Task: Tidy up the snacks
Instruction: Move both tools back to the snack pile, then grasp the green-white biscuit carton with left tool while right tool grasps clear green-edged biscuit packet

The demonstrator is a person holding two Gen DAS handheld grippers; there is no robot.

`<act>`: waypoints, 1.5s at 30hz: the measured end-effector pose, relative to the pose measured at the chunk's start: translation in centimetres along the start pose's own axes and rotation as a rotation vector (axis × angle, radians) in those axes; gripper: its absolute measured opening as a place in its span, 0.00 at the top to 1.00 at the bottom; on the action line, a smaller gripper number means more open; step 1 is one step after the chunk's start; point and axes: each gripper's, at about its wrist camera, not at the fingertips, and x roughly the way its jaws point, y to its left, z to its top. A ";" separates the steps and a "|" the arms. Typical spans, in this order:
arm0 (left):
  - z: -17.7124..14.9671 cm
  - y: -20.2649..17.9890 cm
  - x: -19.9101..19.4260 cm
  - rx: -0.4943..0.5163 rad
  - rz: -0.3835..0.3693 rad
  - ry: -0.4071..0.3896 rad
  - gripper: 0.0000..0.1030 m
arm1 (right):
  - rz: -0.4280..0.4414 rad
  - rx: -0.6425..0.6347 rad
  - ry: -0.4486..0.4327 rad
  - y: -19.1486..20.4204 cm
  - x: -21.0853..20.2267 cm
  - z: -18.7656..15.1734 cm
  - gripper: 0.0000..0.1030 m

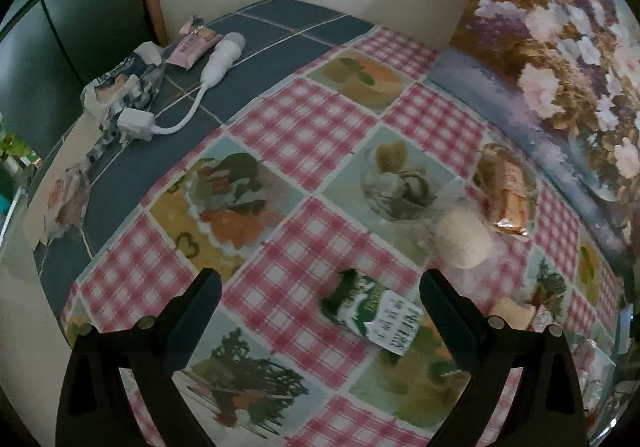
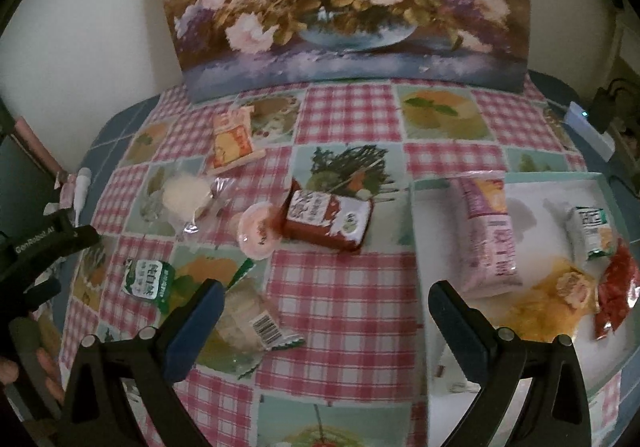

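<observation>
**Snack layout: visibility and occlusion status**

Left hand-held gripper (image 1: 320, 279): jaws spread wide, holding nothing. It hovers over the table (image 1: 304, 127) with its pink-checked picture cloth. The small green-and-white snack packet (image 1: 370, 311) lies between the fingers but touches neither; motion blur makes its print unreadable. Beyond it, a round cream-coloured cake in clear wrapping (image 1: 464, 243) and an orange-and-gold foil packet (image 1: 506, 199) are also blurred.

Right hand-held gripper (image 2: 326, 289): jaws spread wide, holding nothing. Its left finger covers part of a clear-wrapped pale wafer pack with a barcode label (image 2: 248, 317). A dark red rectangular snack box (image 2: 330, 221) and a round pink-lidded cup (image 2: 258, 233) lie touching in mid-table.

The shallow white tray (image 2: 532, 199) at right holds a pink-and-white bag (image 2: 486, 233), a yellow packet (image 2: 548, 301), a white-and-green sachet (image 2: 590, 229) and a red packet (image 2: 616, 293). The tray's near edge is hidden behind the right finger.
</observation>
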 end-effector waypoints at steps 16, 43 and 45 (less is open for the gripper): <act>-1.0 -1.2 3.5 0.107 -0.051 0.120 0.04 | 0.022 -0.125 0.138 4.0 4.8 -2.6 0.00; -0.9 -1.0 7.5 0.022 -0.029 0.167 0.03 | -0.010 -0.245 0.179 6.4 7.1 -4.4 0.00; -1.1 -0.8 7.5 0.040 -0.024 0.185 0.04 | -0.012 -0.241 0.178 6.2 7.1 -4.3 0.00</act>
